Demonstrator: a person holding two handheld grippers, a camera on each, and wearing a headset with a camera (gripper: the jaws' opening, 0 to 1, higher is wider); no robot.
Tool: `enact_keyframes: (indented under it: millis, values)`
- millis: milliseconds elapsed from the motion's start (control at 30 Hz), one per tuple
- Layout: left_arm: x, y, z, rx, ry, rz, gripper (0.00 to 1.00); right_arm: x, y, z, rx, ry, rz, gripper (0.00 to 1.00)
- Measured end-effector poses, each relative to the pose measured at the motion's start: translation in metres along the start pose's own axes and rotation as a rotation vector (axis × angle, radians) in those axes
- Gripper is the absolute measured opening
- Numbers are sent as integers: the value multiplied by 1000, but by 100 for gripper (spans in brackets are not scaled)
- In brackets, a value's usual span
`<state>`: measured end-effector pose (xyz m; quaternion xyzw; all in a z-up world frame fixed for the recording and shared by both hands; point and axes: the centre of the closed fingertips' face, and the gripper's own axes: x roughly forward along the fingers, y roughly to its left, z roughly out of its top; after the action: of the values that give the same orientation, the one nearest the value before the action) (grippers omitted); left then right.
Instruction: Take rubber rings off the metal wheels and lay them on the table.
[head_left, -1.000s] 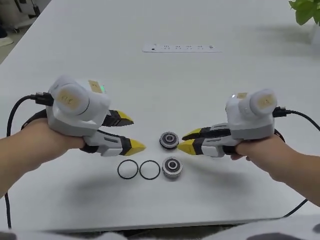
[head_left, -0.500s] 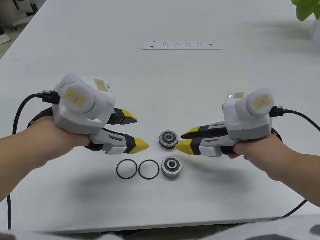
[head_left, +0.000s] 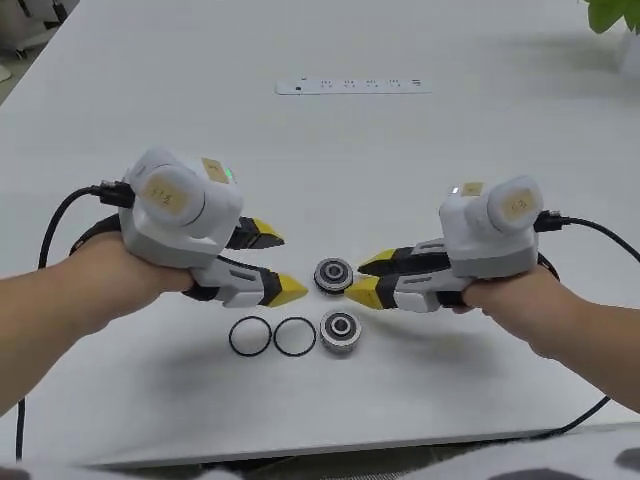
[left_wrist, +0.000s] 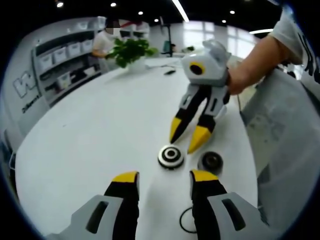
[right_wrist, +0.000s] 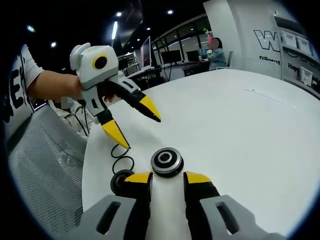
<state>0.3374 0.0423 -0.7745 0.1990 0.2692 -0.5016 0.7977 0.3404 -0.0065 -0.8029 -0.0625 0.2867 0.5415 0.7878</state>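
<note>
Partly done, by look of it. Table (head_left: 450, 150) carries two metal wheels close together, far wheel (head_left: 334, 275) and near wheel (head_left: 341, 330). Two rubber rings (head_left: 272, 337) lie flat side by side, just left of near wheel. Both wheels show dark outer band, so likely more rings to pull, though not certain. Left gripper (head_left: 285, 265) hovers left of far wheel, jaws wide apart, empty. Right gripper (head_left: 361, 278) points at far wheel from right, jaws slightly parted, tips just beside it, holding nothing.

My left gripper (head_left: 282, 264) and right gripper (head_left: 358, 278) look alike: each has a rounded white housing and black jaws that end in yellow wedge tips. A black left cable (head_left: 66, 214) and a black right cable (head_left: 600, 236) leave their backs. The left housing carries a tan sticker (head_left: 163, 194) and a small green light (head_left: 229, 175). My short sleeve (left_wrist: 295, 35) is white with dark lettering.
</note>
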Motion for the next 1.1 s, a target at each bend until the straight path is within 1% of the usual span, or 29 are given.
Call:
enact_keyframes:
  millis: [567, 667, 900, 1100]
  values:
    - [16, -4, 4, 6, 2, -27, 38, 3, 0, 1, -8, -18, 0, 25]
    - [18, -5, 4, 10, 3, -34, 36, 4, 1, 1, -9, -19, 0, 25]
    - [23, -6, 7, 14, 2, -43, 35, 4, 1, 1, -13, -21, 0, 26]
    - [28, -7, 7, 16, 6, -50, 32, 5, 2, 0, -12, -21, 2, 27]
